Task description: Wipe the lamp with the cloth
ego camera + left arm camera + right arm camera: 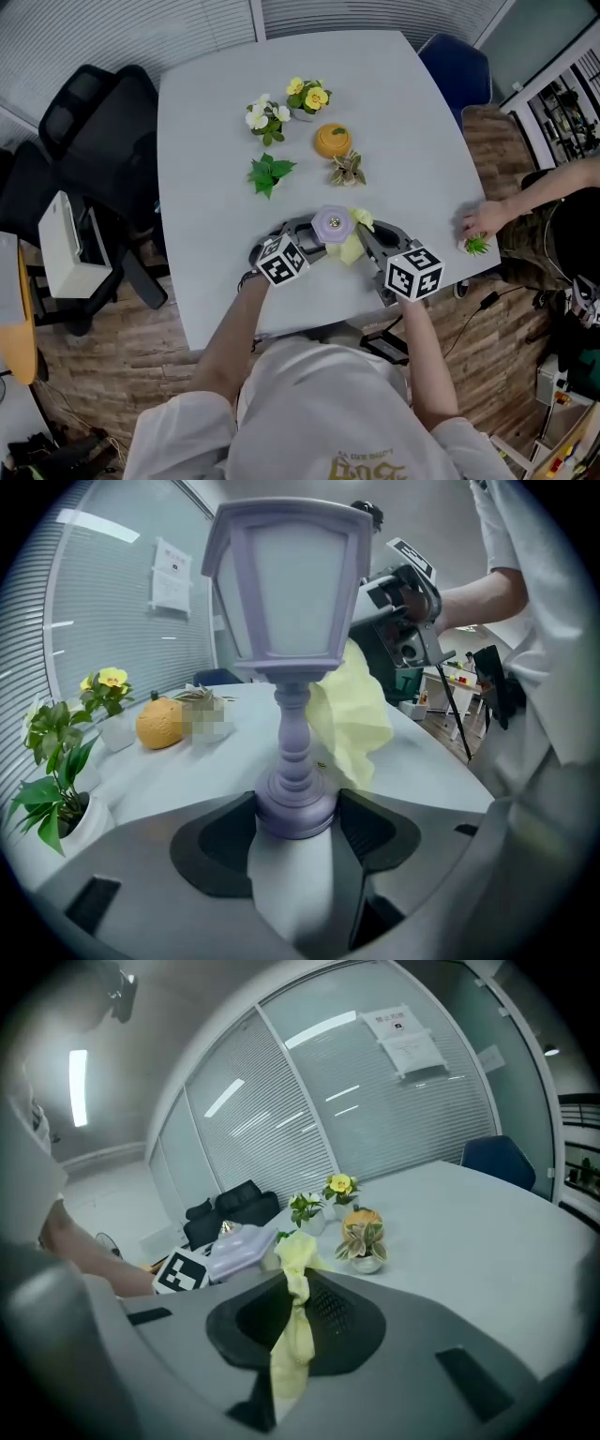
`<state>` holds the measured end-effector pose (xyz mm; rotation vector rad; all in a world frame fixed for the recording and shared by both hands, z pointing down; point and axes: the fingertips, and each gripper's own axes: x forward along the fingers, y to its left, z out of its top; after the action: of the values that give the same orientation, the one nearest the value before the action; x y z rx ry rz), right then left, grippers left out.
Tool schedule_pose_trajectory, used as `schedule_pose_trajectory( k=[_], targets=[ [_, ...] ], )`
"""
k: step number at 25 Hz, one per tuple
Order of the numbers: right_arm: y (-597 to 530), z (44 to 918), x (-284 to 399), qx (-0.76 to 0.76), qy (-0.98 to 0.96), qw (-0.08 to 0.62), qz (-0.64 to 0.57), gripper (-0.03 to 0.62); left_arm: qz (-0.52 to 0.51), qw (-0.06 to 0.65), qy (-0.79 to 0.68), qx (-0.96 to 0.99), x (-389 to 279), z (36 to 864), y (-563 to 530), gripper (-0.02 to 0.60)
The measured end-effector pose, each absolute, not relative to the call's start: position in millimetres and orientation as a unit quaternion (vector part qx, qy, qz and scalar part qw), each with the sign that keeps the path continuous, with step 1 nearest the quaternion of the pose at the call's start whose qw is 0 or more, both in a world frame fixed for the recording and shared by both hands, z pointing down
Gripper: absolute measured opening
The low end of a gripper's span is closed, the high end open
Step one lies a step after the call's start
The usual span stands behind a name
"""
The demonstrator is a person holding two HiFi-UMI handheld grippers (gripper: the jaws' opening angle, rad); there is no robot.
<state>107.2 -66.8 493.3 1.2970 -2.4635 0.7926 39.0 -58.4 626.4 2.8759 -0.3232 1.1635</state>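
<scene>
Left hand-held gripper [295, 810] is clamped on the base of the lamp [286, 621], which is upright near the front edge of the surface [216, 122]. Right hand-held gripper [292, 1314] is pinched shut on the yellow cloth [296, 1252], hanging just right of the lamp stem; contact w/ the shade unclear. Both grasps done, so prob. wiping is barely begun: shade, stem & base all left.
</scene>
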Motion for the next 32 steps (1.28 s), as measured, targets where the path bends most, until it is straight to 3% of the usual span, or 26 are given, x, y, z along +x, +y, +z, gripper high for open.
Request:
schedule_pose_trajectory(
  k=[9,20,28,32],
  targets=[
    [-76.1,462.4,102.1,0.423,-0.857,0.037,0.293,0.038,0.373,0.011,-0.104,0.922,38.8,626.4,-59.4,0.275],
    [-101.7,477.1,96.5,0.356,-0.827,-0.107,0.421,0.038,0.373,0.012,-0.104,0.922,39.8,627.7,-58.9,0.275],
    [-99.2,499.3,83.2,0.305,-0.805,-0.152,0.485,0.037,0.373,0.012,-0.102,0.922,38.7,626.8,-59.7,0.276],
    [-96.0,520.2,84.8,0.321,-0.793,-0.124,0.503,0.038,0.373,0.013,-0.102,0.922,40.0,626.1,-59.3,0.278]
  ],
)
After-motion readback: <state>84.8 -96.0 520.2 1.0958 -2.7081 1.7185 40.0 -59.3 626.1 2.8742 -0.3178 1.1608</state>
